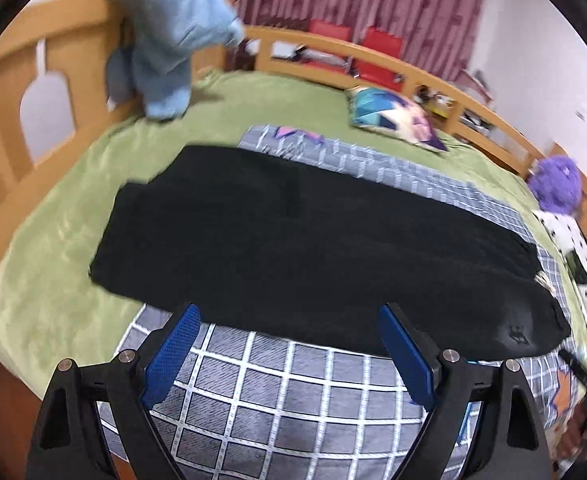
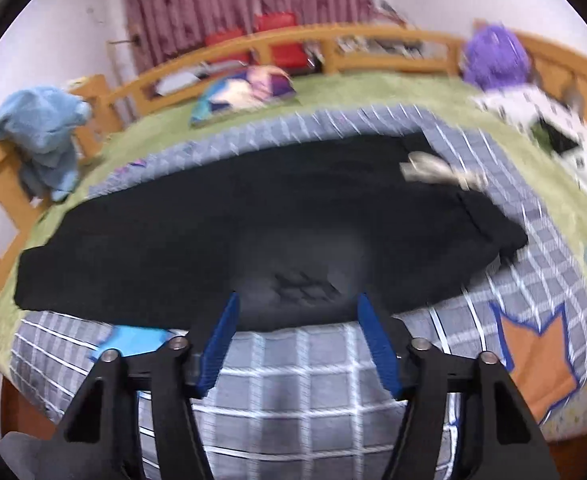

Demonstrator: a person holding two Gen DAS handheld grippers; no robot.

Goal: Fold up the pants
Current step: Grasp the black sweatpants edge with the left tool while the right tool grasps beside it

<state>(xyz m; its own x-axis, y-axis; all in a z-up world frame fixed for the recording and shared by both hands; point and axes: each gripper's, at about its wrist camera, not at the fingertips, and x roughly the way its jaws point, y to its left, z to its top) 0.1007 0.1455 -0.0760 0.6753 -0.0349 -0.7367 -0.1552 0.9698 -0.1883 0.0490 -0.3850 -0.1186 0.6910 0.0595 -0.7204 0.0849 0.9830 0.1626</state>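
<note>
Your black pants (image 1: pixel 293 248) lie flat, lengthwise across the grey checked blanket (image 1: pixel 277 392) on the bed. Your left gripper (image 1: pixel 289 312) gapes wide at their near edge, gripping nothing. Your right gripper (image 2: pixel 297 300) stands narrower, also empty, at that edge.

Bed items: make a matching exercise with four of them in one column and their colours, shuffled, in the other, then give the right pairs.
Things:
1. pants
2. bedsheet
3. plush toy
4. towel

Colours:
A. light blue
B. purple
C. black
D. green

Pairs: 1-C, 2-D, 3-B, 4-A
</note>
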